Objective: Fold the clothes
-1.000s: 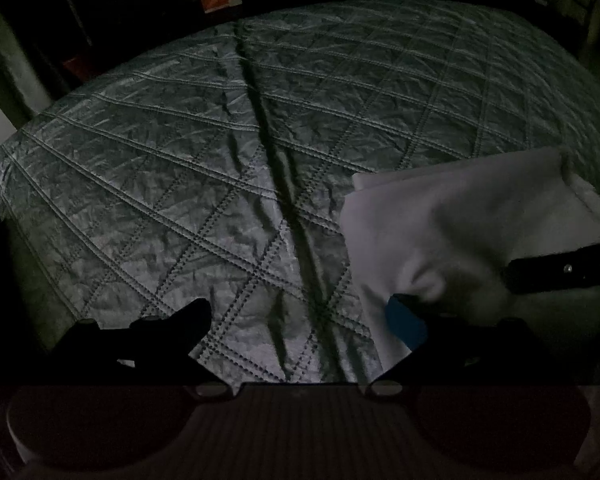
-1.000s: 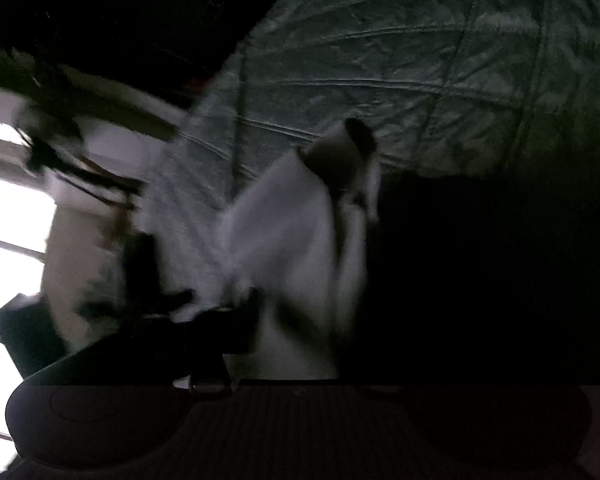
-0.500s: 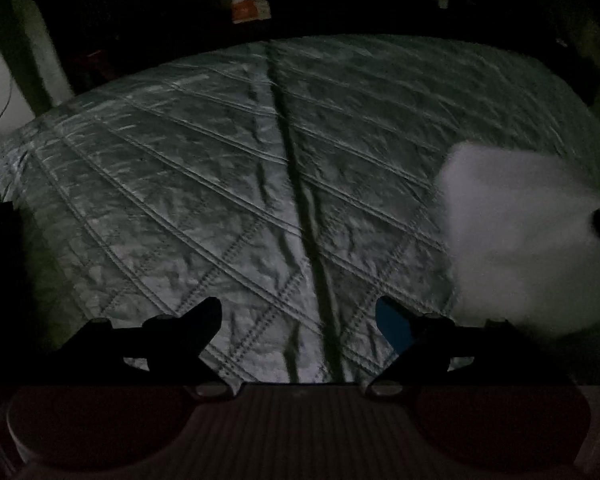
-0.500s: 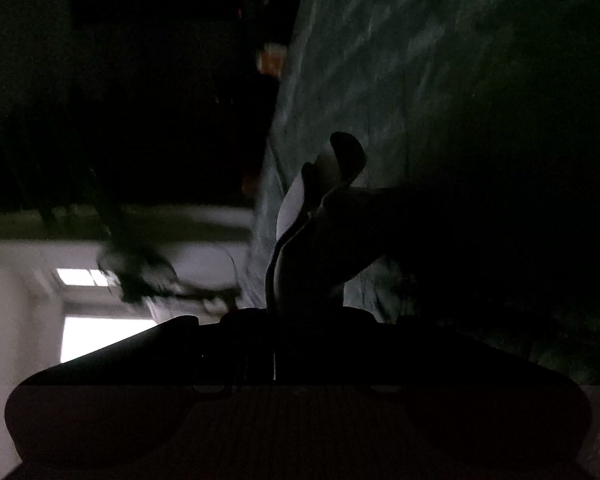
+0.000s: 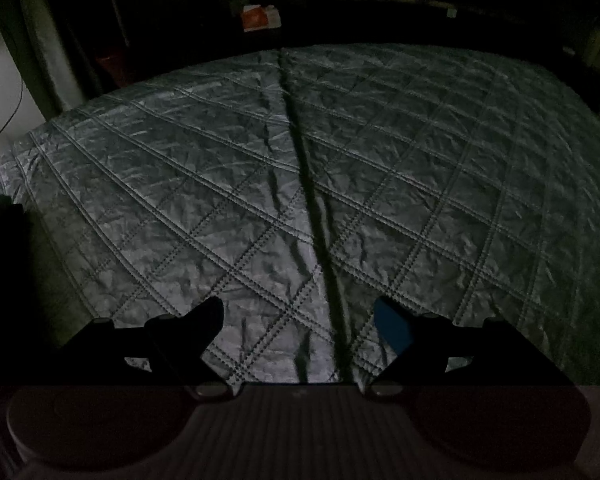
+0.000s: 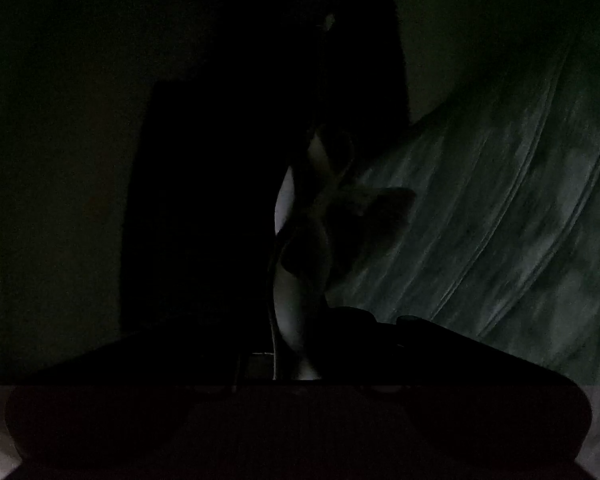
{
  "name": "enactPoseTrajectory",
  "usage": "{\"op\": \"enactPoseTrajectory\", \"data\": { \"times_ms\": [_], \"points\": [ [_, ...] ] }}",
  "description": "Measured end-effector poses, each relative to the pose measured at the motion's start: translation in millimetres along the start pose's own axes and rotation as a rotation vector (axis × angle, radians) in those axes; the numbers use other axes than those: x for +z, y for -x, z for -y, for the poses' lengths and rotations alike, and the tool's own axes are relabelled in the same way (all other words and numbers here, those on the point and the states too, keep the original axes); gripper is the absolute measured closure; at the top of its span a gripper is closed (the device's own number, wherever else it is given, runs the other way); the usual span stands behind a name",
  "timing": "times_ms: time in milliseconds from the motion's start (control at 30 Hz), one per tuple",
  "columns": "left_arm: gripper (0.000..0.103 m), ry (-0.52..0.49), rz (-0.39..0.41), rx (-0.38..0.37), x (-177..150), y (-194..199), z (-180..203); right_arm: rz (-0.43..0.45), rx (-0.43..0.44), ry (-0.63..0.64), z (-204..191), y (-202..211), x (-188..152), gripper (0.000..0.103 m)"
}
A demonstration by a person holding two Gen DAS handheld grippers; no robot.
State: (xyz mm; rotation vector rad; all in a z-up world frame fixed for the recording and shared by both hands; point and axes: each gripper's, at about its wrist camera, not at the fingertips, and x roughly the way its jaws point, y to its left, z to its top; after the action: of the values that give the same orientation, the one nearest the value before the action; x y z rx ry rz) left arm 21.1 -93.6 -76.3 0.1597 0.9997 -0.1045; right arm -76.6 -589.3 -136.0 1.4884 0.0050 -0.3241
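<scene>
One white garment point(image 6: 290, 280) is all there is to fold, and it's up in the right gripper point(image 6: 296, 364), a pale bunched strip rising straight out from between the tongs in the right wrist view, clear of the bed as far as I can tell in this gloom. Those right tongs look clamped tight on the cloth, no gap showing either side of it. Over on the other side, the left gripper point(image 5: 300, 320) hangs wide apart with nothing between its two fingers point(image 5: 204, 320), one dark and one with a blue pad, hovering low above the quilted bedspread point(image 5: 420, 184). No garment shows anywhere in the left wrist view; just grey-green diamond stitching and one long dark crease running down the middle. My read: this is the carry stage, the piece lifted and bundled in one tool, not yet spread flat. Next move calls for bringing the cloth down onto the bedspread and getting the free left tongs onto an edge or corner so the piece can be drawn out flat. Count it up: one garment, two grippers, one bedspread, and at the far dark edge one small orange-and-white box point(image 5: 258, 18). Everything else is too dim to name.
</scene>
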Motion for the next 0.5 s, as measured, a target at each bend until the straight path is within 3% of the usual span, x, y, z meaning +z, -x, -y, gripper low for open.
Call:
{"op": "enactPoseTrajectory", "data": {
  "times_ms": [167,200,300,367,433,500],
  "points": [
    [0.023,-0.021,0.008,0.016,-1,-1,3,0.012,-0.225,0.02,34,-27,15,0.086],
    [0.023,-0.024,0.007,0.018,-1,-2,4,0.009,-0.248,0.043,37,-28,14,0.077],
    [0.023,-0.025,0.006,0.012,0,-4,6,-0.013,-0.286,0.111,34,-20,13,0.069],
    [0.023,-0.036,0.01,0.007,-1,-3,9,-0.037,-0.32,0.177,25,-11,13,0.056],
    [0.023,-0.048,0.012,0.002,-3,-2,12,-0.055,-0.363,0.266,12,3,13,0.037],
    [0.023,-0.054,0.014,-0.001,-4,-2,13,-0.069,-0.417,0.405,-5,16,10,0.038]
  ]
}}
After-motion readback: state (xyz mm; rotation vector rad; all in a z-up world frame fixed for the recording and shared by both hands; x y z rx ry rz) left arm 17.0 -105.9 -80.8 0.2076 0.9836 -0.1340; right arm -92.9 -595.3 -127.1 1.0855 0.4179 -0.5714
